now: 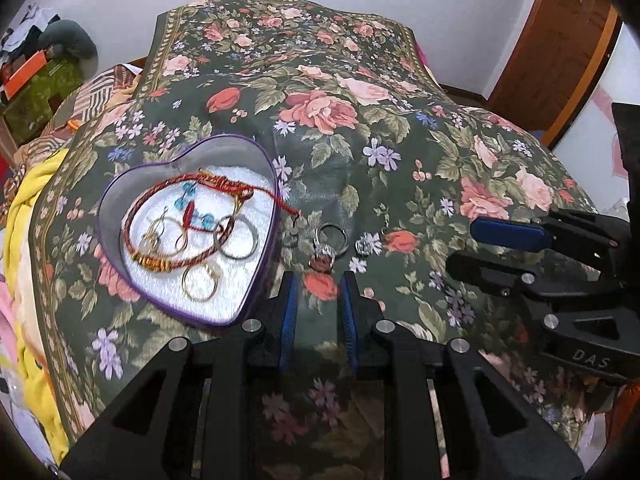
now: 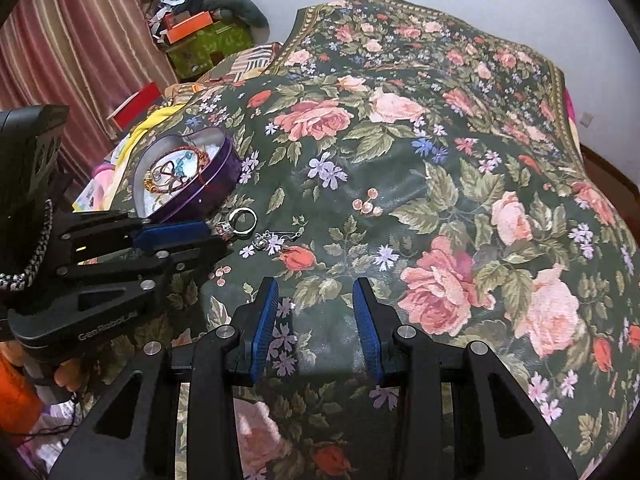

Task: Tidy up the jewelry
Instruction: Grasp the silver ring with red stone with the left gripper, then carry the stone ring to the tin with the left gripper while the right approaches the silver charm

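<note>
A purple heart-shaped tin (image 1: pixel 120 188) (image 2: pixel 216 176) with white lining holds a red and gold cord bracelet (image 1: pixel 168 200), several gold and silver hoops (image 1: pixel 200 282), and blue beads. On the cloth just right of the tin lie a silver ring with a charm (image 1: pixel 330 236) (image 2: pixel 242 220) and a small silver piece (image 1: pixel 366 246) (image 2: pixel 266 240). My left gripper (image 1: pixel 319 280) is open and empty, its tips just short of the ring. My right gripper (image 2: pixel 314 292) is open and empty over the cloth; it shows in the left wrist view (image 1: pixel 480 240) at the right.
A dark green floral cloth (image 1: pixel 360 140) (image 2: pixel 440 160) covers the bed. A yellow blanket (image 1: pixel 28 216) lies at the left edge. Boxes and clothes (image 2: pixel 200 28) are piled at the far left by a striped curtain (image 2: pixel 72 40). A wooden door (image 1: pixel 560 40) stands at the right.
</note>
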`<action>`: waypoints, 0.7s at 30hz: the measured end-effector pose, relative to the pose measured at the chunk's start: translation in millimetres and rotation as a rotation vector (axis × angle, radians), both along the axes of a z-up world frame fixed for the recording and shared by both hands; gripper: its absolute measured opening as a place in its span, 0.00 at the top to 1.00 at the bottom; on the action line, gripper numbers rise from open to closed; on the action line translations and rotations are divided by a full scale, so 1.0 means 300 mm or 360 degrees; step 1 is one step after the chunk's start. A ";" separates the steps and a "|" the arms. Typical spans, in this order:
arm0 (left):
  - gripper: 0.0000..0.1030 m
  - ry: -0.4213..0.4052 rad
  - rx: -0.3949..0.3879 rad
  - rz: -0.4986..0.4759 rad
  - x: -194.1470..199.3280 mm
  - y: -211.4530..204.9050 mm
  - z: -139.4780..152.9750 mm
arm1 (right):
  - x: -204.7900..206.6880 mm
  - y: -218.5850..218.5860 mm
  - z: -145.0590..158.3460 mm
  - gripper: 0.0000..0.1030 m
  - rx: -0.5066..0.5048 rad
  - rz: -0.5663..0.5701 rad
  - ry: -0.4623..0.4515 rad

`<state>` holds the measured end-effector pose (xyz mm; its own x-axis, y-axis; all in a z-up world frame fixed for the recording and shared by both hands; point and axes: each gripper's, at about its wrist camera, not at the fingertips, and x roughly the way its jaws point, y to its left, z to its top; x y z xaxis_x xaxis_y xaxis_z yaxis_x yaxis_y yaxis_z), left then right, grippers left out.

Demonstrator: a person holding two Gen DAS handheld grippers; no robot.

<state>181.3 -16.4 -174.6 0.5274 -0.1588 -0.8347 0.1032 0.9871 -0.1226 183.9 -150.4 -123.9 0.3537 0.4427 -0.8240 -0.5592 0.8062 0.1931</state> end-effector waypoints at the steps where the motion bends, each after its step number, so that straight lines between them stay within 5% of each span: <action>1: 0.81 -0.0004 0.0004 -0.0004 0.008 0.000 -0.001 | 0.002 0.003 -0.001 0.66 0.0001 0.0008 0.0001; 21: 0.88 -0.0075 -0.0071 0.0014 -0.016 0.053 0.009 | 0.029 0.132 -0.039 0.66 -0.0067 0.0116 -0.0012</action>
<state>176.6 -0.5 -171.9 0.5672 -0.1907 -0.8012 0.1014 0.9816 -0.1619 192.5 -110.7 -135.5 0.3279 0.4328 -0.8397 -0.6182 0.7704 0.1557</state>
